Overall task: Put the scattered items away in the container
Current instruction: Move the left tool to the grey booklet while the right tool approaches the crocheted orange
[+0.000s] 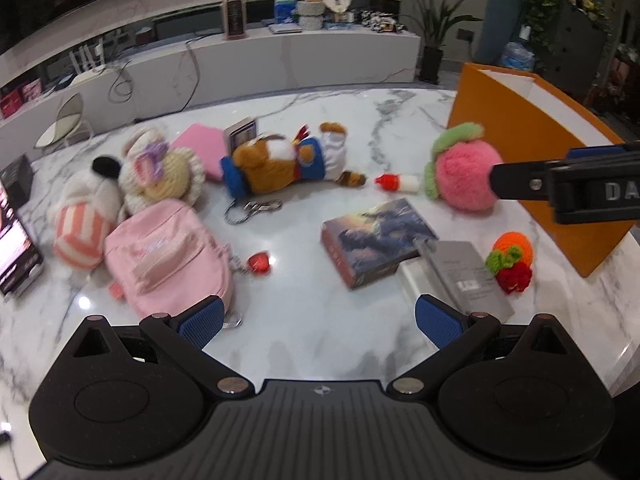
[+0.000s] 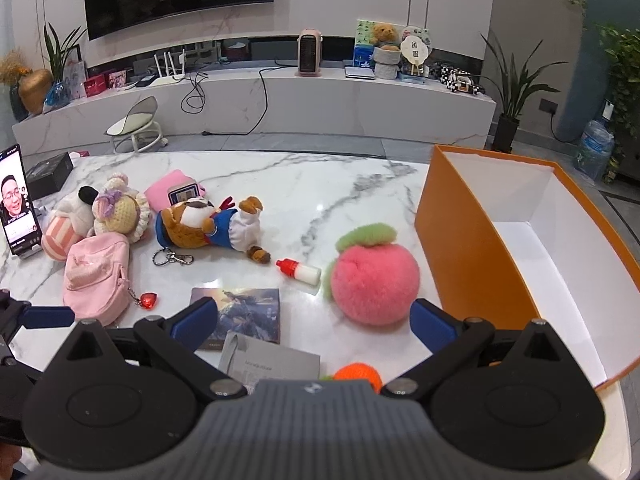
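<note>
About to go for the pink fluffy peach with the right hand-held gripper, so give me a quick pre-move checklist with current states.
1. Right hand-held gripper open: ok, jaws spread wide.
2. Holding nothing: ok.
3. Pink peach plush reachable: ok, it lies just ahead, slightly right of centre.
4. Orange box open and free: ok, white interior shows nothing inside.
5. Small red-capped bottle clear of the peach: not ok, its end lies very close to the green leaf.
6. Left hand-held gripper out of the way: ok, open, off to the left.
</note>
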A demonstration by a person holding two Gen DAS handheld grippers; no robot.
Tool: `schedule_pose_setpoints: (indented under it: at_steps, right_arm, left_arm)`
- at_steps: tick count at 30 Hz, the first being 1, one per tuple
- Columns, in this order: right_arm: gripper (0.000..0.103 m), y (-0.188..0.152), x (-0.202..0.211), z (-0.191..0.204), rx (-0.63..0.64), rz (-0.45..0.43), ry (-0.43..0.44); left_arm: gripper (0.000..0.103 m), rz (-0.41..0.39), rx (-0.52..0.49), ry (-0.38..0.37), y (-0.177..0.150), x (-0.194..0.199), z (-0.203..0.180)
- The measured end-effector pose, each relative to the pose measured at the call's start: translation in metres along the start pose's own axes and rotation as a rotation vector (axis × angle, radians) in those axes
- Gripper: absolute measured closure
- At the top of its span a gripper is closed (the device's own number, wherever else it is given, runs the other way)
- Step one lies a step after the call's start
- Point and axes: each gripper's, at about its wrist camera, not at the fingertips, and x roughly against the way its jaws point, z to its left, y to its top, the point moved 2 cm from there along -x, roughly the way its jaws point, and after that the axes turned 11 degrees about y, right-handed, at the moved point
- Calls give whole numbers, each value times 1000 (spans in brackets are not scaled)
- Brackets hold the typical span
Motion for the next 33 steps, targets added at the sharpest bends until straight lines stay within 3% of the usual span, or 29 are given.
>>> schedule_pose_setpoints:
  at_steps: [5,10,19,24,28,33]
  right_arm:
    - [0,4,-8,-7,17,20,-15]
    - [0,-10,-10,-25,-20,70,3]
    - [0,-22,-2,-39,-62,55,13]
    - [0,-22,-2,-36,-52,51,22]
    - [0,-24,-3,-36,-41,61,29]
    - [0,-24,-3,-38,-50,57,30]
  left_arm:
    - [0,-23,-47,-21,8,-8,-14]
    - [0,35,-75,-107,-1,-20,-25]
    - [0,35,-58,-253,-5,-18,-44]
    - [0,109,-10,-333,-8,-35,-58]
    - [0,155,16,-369,-10,-49,-64]
    - [0,119,-16,-324,-11,-56,-67]
